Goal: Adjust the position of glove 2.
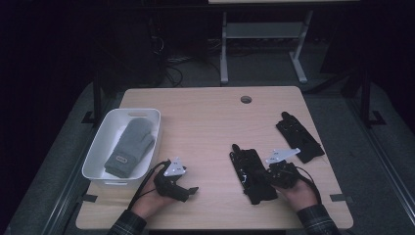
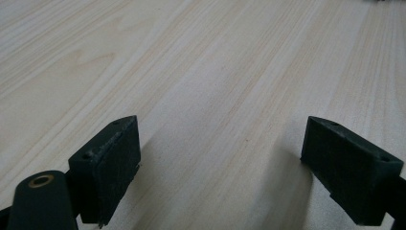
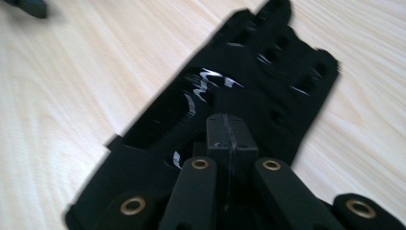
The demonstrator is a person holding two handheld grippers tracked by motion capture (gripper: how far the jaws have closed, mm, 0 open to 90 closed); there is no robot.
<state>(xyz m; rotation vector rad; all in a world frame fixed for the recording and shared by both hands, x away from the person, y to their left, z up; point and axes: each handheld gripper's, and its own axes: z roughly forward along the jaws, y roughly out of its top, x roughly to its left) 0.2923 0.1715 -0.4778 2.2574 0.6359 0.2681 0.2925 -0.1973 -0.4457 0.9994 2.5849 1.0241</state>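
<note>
The pale wood-grain bench is mostly bare. A flat black glove with glossy patches is pinched near its cuff by the right tool, jaws pressed together, cuff edge blurred. The left tool is held wide.

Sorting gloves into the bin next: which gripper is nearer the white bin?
Left. The left gripper sits just right of the white bin; the right gripper is across the table on a black glove.
</note>
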